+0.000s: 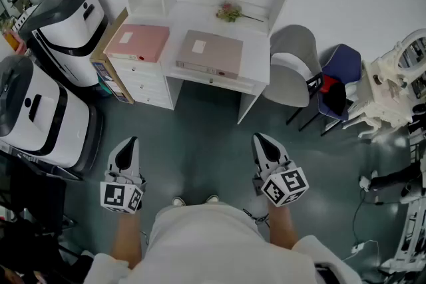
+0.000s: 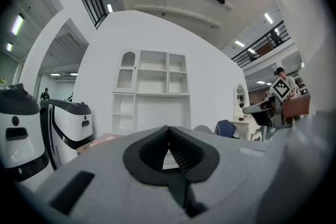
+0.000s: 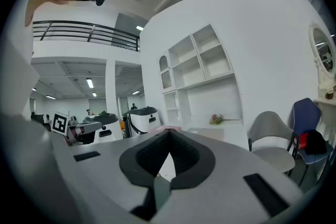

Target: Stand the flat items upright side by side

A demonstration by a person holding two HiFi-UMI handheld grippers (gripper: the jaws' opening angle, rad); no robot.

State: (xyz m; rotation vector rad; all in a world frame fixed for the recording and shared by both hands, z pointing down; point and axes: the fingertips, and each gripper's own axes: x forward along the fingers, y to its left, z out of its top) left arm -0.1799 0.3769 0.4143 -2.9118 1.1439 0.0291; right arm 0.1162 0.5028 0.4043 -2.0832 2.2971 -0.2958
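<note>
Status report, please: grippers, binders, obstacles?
Left gripper and right gripper shut, empty, short of desk. Pink binder and beige binder lie flat on it. Nothing seen in the way.

No legible text (none anywhere)

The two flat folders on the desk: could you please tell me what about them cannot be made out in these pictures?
- Head view: any print on the pink folder and the beige folder is too small to read.
- Left gripper view: the left gripper hides nearly all of both with its own body.
- Right gripper view: the right gripper does likewise.
- Thickness and contents: not shown from above.
</note>
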